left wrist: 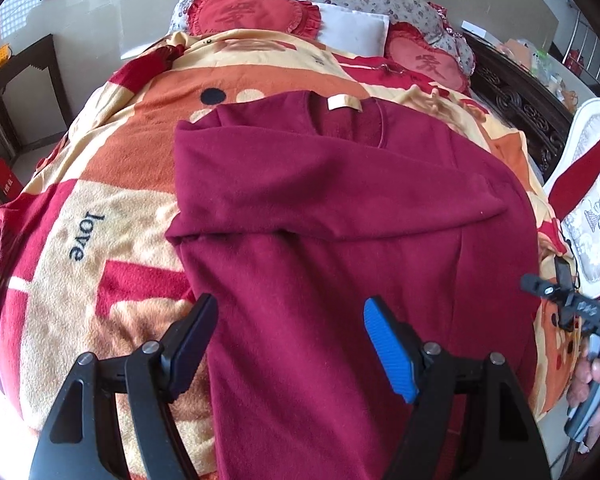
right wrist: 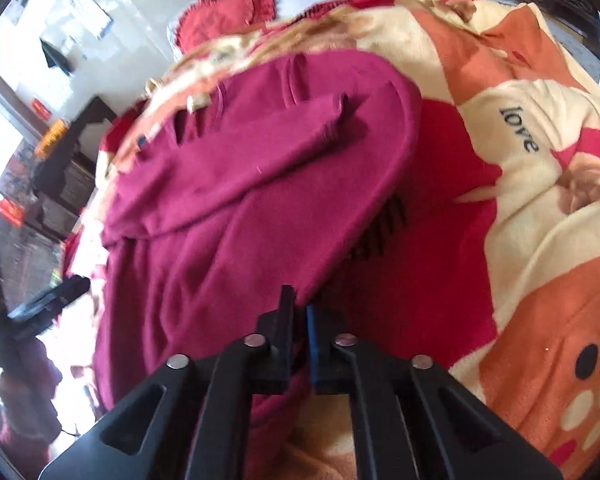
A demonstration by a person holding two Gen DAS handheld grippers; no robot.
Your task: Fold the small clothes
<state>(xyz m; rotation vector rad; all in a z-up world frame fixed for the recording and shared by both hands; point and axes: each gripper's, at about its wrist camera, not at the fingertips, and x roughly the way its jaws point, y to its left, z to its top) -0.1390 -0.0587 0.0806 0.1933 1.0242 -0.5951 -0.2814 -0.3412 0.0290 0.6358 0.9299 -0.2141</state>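
A dark red long-sleeved top (left wrist: 320,216) lies flat on the patterned blanket (left wrist: 100,208), neck and beige label (left wrist: 343,103) at the far end, one sleeve folded across its chest. My left gripper (left wrist: 290,340) is open above the top's lower part, with nothing between the fingers. In the right wrist view the same top (right wrist: 228,184) is lifted along its right side edge. My right gripper (right wrist: 300,312) is shut on that edge and holds it above the blanket (right wrist: 540,240). The right gripper also shows at the right edge of the left wrist view (left wrist: 572,300).
The blanket covers a bed with red heart-shaped pillows (left wrist: 252,10) and a white pillow (left wrist: 356,32) at the head. A dark carved bed frame (left wrist: 516,100) runs along the right. A dark wooden cabinet (left wrist: 16,92) stands on the left by the wall.
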